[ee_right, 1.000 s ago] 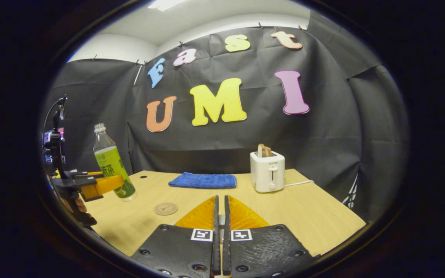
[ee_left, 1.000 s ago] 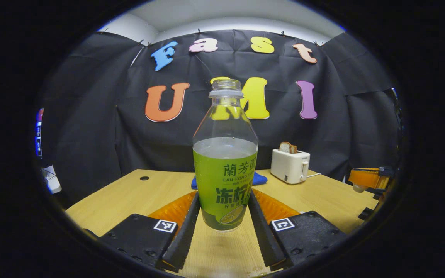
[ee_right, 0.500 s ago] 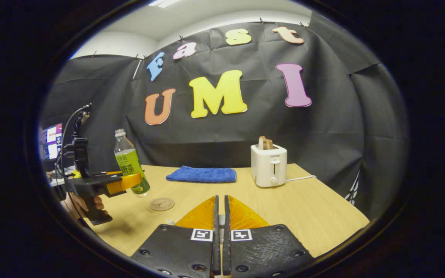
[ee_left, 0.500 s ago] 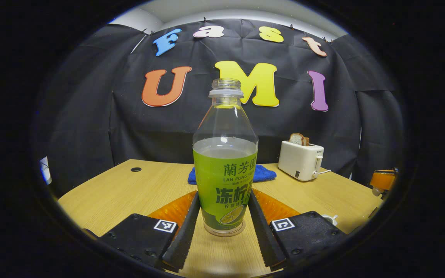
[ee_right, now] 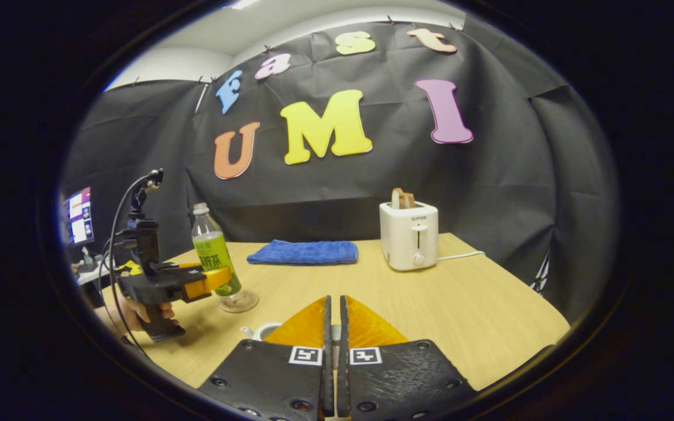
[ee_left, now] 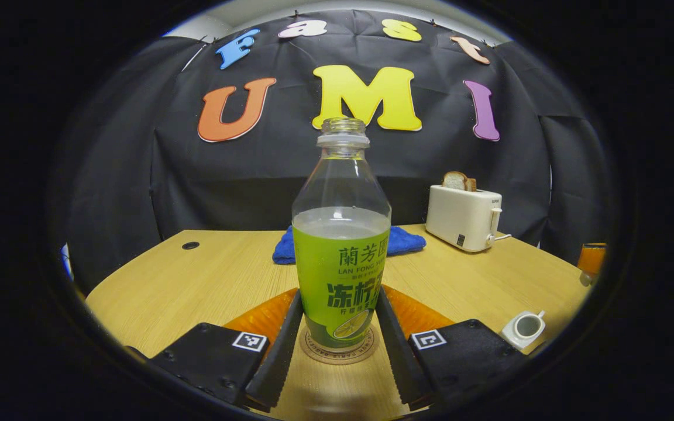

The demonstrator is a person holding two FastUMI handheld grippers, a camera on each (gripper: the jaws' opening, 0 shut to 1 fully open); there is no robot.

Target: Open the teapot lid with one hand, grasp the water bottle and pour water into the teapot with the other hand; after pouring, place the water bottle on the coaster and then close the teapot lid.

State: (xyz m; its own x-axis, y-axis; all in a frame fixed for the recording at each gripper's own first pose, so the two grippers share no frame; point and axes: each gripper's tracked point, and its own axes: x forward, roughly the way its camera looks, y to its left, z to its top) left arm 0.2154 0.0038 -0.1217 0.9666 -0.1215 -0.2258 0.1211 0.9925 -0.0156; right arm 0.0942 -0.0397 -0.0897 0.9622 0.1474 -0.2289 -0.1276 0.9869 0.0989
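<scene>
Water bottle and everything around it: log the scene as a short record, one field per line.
water bottle: upright, uncapped, partly full, over the coaster
coaster: round, on the table under the bottle's base
left tongs: fingers against both sides of the bottle's lower body
right tongs: fingers together; a small pale thing shows between them, likely the lid, hard to tell
teapot: white, lid off, open at the top
table: light wood
blue cloth: folded, near the back edge
toaster: white, bread in its slot
</scene>
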